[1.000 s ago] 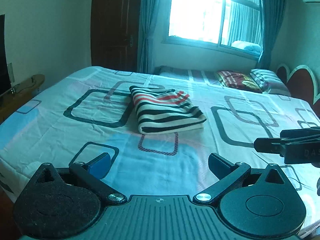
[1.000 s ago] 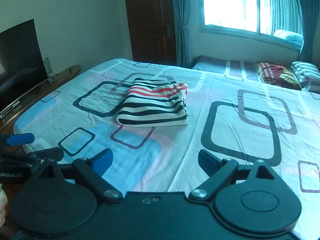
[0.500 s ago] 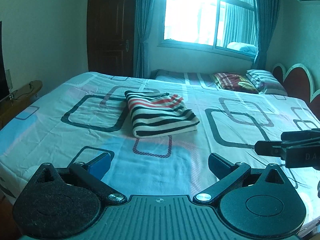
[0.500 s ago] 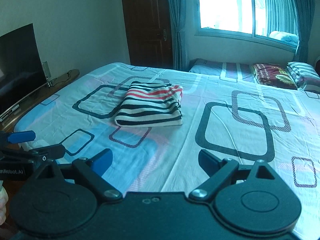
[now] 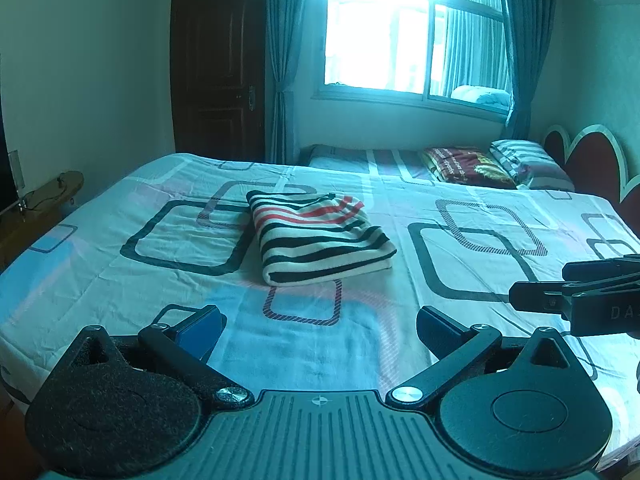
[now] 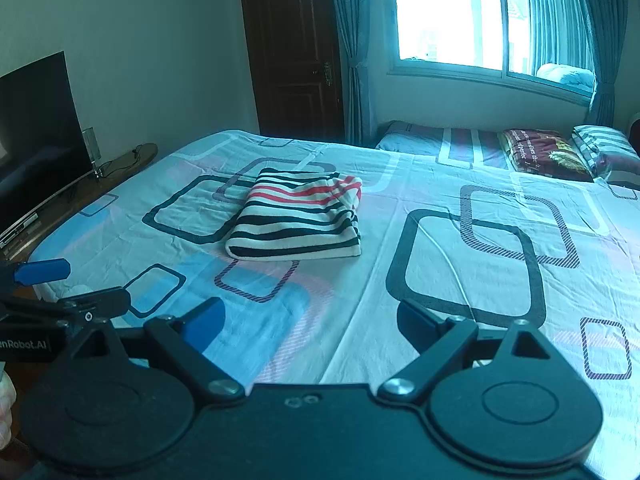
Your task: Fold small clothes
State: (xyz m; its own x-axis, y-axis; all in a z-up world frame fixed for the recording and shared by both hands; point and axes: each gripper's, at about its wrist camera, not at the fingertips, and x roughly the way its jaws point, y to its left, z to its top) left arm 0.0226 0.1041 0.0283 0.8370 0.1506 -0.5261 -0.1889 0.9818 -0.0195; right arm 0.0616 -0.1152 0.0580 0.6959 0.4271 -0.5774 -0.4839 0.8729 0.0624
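Observation:
A folded garment with black, white and red stripes (image 5: 320, 236) lies in a neat rectangle in the middle of the bed (image 5: 120, 280); it also shows in the right wrist view (image 6: 300, 220). My left gripper (image 5: 320, 330) is open and empty, held back over the near edge of the bed, well short of the garment. My right gripper (image 6: 308, 322) is open and empty too, beside it on the right. Each gripper shows at the edge of the other's view: the right one (image 5: 576, 300) and the left one (image 6: 60, 292).
Pillows (image 5: 528, 164) and a dark red folded blanket (image 5: 464, 164) lie at the head of the bed by the headboard (image 5: 588, 160). A television (image 6: 36, 132) stands on a low wooden unit (image 6: 88, 184) to the left. A dark door (image 6: 292, 52) and window (image 6: 480, 16) are behind.
Both grippers have drawn back and risen a little from the bed; the folded garment looks smaller and lower in view. It has not moved. Both stay open.

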